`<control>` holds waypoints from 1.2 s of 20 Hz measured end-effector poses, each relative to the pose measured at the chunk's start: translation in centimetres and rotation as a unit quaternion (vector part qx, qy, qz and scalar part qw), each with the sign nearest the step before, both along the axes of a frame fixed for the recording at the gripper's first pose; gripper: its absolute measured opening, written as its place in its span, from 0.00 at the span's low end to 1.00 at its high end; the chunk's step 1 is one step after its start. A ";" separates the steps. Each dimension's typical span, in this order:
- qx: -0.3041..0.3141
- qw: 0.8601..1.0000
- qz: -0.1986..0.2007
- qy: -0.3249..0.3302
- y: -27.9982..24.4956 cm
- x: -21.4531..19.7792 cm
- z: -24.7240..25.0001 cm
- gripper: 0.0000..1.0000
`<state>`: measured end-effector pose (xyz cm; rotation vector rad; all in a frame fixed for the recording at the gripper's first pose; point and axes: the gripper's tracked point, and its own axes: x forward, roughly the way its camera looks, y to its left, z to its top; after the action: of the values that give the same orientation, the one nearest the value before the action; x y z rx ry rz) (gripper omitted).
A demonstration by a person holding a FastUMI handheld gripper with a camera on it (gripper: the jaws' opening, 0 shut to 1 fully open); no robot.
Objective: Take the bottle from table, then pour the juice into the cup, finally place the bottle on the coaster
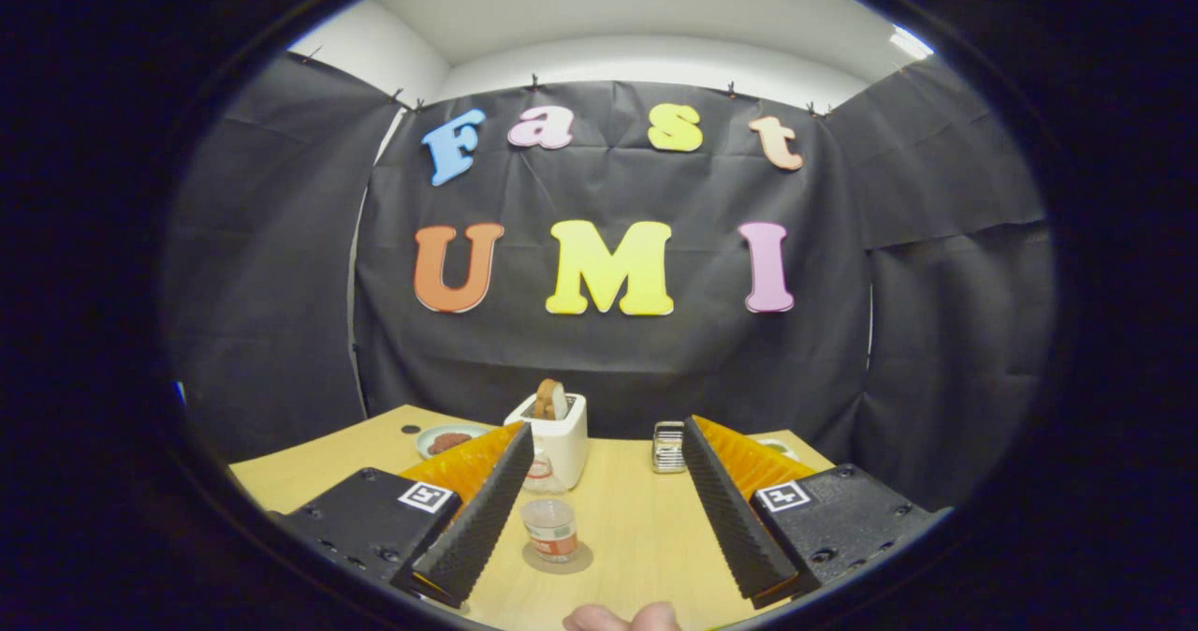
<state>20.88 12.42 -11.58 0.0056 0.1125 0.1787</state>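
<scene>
The jaws (608, 462) are standing wide open with nothing between their faces, hanging above the pale wooden counter (646, 528). Between the two fingers, nearer the left one, a small clear plastic cup (550, 528) with a reddish band is sitting upright on a round, flat brownish coaster (559, 557). Just beyond the cup, close beside the left fingertip, a small clear bottle with a red-marked label (539, 471) is standing; it is partly hidden by that finger and its contents are too small to make out. Behind the bottle a white boxy toaster (560, 434) is holding a slice of brown bread (550, 399) upright in its slot. To the left of the toaster a pale green plate (440, 435) is carrying something dark red. Near the right fingertip a small ribbed metal rack (668, 447) is standing on the counter. A fingertip of a person's hand (622, 618) is showing at the near edge of the counter.
</scene>
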 end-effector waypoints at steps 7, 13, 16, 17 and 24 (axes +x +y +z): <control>0.022 0.999 -0.013 -0.047 -3.1 -8.5 9.3 1.00; 0.021 0.999 -0.004 -0.049 -5.1 -12.4 10.2 1.00; 0.027 0.998 -0.002 -0.053 -5.7 -13.3 10.2 1.00; 0.028 0.998 -0.004 -0.054 -6.2 -13.4 10.1 1.00; 0.033 0.998 0.023 -0.051 -5.8 -14.7 9.6 1.00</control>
<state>6.23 6.58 -2.01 0.0590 0.0058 0.2281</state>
